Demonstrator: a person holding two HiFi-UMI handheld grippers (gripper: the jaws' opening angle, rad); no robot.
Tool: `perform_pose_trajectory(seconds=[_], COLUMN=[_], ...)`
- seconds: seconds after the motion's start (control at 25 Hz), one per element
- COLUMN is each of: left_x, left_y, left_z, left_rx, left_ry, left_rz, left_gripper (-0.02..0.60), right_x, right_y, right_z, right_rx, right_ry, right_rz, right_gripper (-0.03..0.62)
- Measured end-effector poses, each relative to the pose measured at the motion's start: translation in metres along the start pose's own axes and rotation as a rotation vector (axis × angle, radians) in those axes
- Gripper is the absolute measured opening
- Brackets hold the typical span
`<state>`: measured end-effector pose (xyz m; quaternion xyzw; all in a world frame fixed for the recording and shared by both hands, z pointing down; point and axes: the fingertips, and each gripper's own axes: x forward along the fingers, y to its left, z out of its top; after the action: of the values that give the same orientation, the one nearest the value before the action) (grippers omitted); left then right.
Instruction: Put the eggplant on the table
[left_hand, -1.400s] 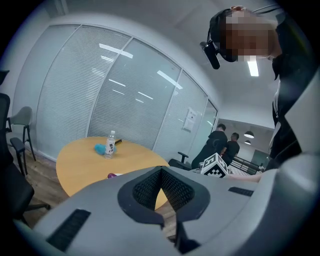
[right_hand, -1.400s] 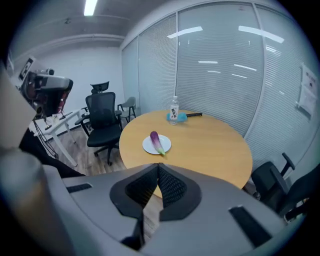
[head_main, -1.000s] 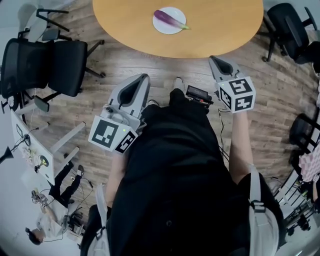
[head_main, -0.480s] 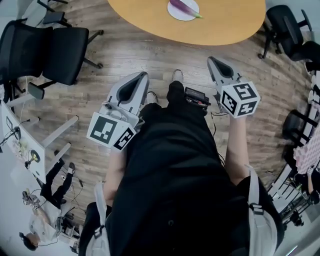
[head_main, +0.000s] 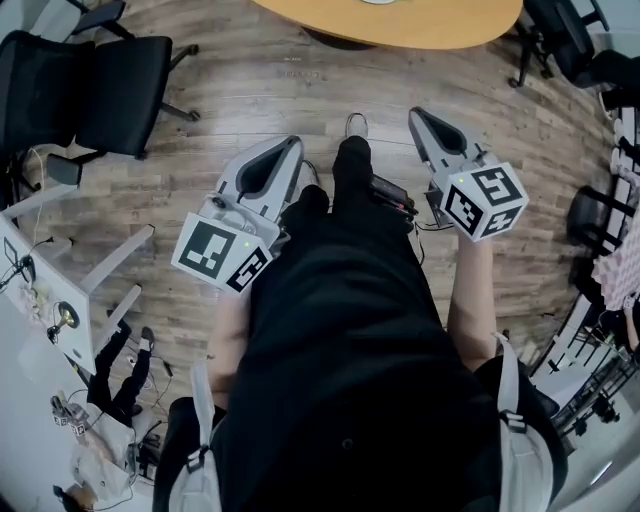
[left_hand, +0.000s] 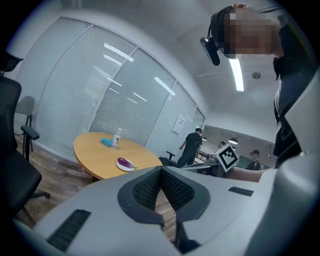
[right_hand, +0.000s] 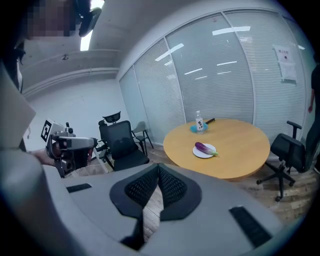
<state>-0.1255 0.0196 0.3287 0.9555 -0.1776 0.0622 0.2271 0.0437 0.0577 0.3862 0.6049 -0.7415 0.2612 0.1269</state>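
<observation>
A purple eggplant (left_hand: 126, 162) (right_hand: 202, 147) lies on a white plate (left_hand: 123, 166) (right_hand: 205, 152) on the round wooden table (head_main: 400, 25) (left_hand: 95, 150) (right_hand: 240, 142). The head view shows only the table's near edge; plate and eggplant are out of that frame. My left gripper (head_main: 292, 143) (left_hand: 161, 170) and right gripper (head_main: 415, 112) (right_hand: 159, 166) are held in front of the person's body, over the wooden floor, well short of the table. Both point toward the table. Their pads meet at the tips with nothing between them.
A water bottle (right_hand: 199, 121) (left_hand: 116, 139) and a blue cloth (right_hand: 194, 128) sit at the table's far side. Black office chairs (head_main: 70, 90) (right_hand: 120, 142) (right_hand: 287, 152) stand around it. A white desk (head_main: 40, 300) is at the left. People (left_hand: 192, 145) stand further off.
The table has slid toward the top of the head view, and the plate with the eggplant has left that frame. Both grippers stay shut and are farther from the table.
</observation>
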Motion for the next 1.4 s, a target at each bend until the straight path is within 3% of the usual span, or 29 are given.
perform_pose_trajectory(seconds=[0.2,0.56,0.84,1.4], left_x=[-0.023,-0.021,-0.027,-0.020], left_y=[-0.006,-0.032,-0.039,-0.034], left_z=[-0.016,-0.012,-0.005,-0.004], left_rx=[0.019,0.053,0.082,0.078], left_ry=[0.033,0.012,-0.001,0.010], left_rz=[-0.042,-0.082,-0.077,-0.091], left_gripper=[0.012,0.012,0.012,0.012], right_x=[-0.023,-0.065,-0.069,-0.066], right_y=[0.033,0.029,0.038,0.054], right_z=[-0.011,-0.004,0.016,0.024], right_rx=[-0.016,-0.010,0.005,-0.030], right_ry=[-0.018,-0.096,-0.190,-0.205], right_rz=[-0.004,0.001,0.054,0.094], right_gripper=[0.018,0.018,0.017,0.017])
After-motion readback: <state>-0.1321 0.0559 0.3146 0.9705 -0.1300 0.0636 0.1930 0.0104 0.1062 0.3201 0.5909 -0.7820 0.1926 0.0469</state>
